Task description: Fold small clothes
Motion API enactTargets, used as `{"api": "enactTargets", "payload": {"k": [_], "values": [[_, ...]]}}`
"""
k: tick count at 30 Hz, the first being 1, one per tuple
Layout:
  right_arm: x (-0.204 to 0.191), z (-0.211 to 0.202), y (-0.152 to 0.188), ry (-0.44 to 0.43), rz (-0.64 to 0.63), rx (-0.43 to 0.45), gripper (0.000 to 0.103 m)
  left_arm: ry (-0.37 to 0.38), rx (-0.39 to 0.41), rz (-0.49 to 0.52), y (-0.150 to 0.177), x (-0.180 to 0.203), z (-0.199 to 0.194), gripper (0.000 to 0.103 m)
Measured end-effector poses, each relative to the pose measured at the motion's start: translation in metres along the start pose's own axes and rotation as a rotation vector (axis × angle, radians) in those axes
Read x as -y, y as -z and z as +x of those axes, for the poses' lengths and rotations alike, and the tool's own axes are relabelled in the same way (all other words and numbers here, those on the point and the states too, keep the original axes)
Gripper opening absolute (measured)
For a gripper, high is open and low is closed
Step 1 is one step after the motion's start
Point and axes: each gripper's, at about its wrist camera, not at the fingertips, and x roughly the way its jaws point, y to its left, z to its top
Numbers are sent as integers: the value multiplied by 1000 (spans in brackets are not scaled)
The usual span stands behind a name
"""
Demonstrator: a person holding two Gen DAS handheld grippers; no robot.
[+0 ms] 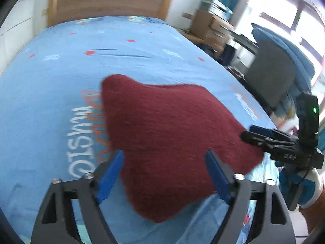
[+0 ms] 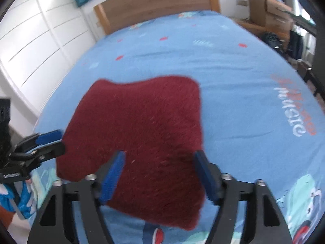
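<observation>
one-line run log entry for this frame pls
item: dark red knitted garment on blue printed bedsheet | left gripper: open | right gripper: open | fold: unclear

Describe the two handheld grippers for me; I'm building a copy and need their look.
Both match: the left gripper and right gripper have matte black, angular frames with triangular cut-outs, silver screw heads at the pivots, and jaws lined with flat blue pads. In the left wrist view, the right gripper's black body shows a small green light and pale lettering too blurred to read.
</observation>
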Motion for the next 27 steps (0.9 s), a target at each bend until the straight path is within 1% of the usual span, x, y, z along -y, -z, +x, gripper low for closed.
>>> {"api": "enactTargets", "payload": {"k": [2,4,8,10,13,15,16,18,19,20,22,25,26,27], "values": [[8,2,-6,0,30,-4,80,4,-14,-55,-4,-14,3,80],[16,11,-10,-13,62,-38,81,25,-38,-93,-7,-24,8,80],[24,36,-15,-111,110,-125,84,68,-90,-130,-13,-36,27,80],[24,45,-15,-124,117,-153,85,92,-112,-147,-15,-39,37,81],[29,58,-13,-180,143,-190,87,123,-131,-177,-15,-44,49,86],[34,69,-13,-209,163,-215,95,145,-139,-192,-15,-45,57,90],[36,74,-11,-225,171,-230,95,154,-147,-199,-14,-45,61,91],[41,86,-8,-284,199,-262,97,171,-156,-199,-12,-46,67,91],[43,89,-7,-303,204,-262,97,190,-157,-212,-11,-49,69,91],[45,91,-7,-316,202,-260,97,222,-158,-239,-10,-53,71,91],[49,94,-9,-343,202,-259,97,256,-155,-264,-10,-59,73,90],[55,101,-11,-372,197,-256,95,276,-136,-263,-11,-63,73,86],[55,101,-10,-381,195,-253,92,279,-130,-263,-10,-64,72,83],[58,101,-9,-393,198,-250,85,281,-126,-267,-10,-65,70,81]]}}
